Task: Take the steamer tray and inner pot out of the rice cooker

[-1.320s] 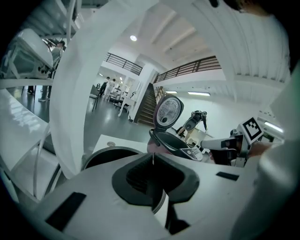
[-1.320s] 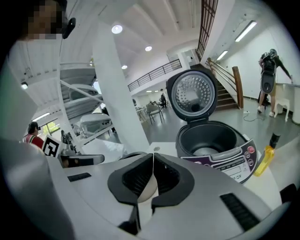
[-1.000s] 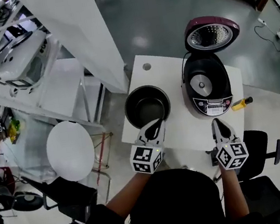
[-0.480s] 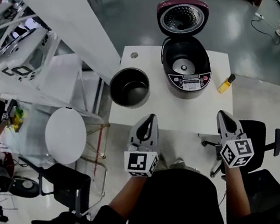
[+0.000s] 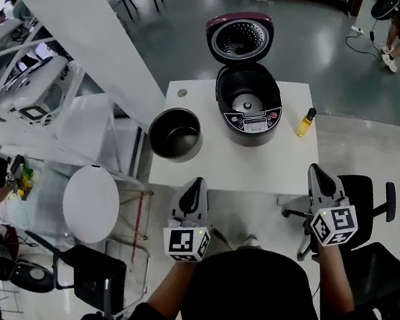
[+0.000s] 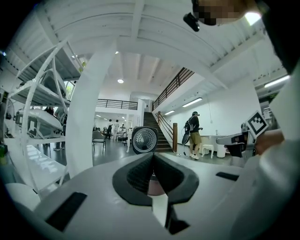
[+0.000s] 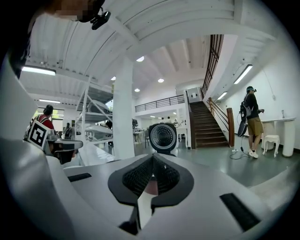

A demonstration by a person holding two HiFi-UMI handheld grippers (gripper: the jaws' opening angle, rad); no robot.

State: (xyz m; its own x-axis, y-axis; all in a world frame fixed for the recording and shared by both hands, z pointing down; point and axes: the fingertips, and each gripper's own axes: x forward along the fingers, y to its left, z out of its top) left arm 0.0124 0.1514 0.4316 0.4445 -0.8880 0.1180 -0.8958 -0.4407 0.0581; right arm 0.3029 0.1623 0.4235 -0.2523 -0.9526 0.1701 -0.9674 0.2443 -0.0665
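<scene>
Head view: the inner pot (image 5: 175,134) stands on the white table (image 5: 261,164), just left of the open rice cooker (image 5: 250,112). It is well ahead of the left gripper (image 5: 196,184) and the right gripper (image 5: 314,170).
Left gripper view: jaws together, empty.
Right gripper view: jaws together, empty.

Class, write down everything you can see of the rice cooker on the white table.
The rice cooker is a round, dark, glossy appliance that looks plastic. It stands upright toward the far side of the table. Its maroon lid is hinged open at the back, showing a silvery perforated inside. The cavity is empty, with a round heating plate at the bottom. A light control panel faces the person. Only the table touches it; the pot stands apart at its left.
</scene>
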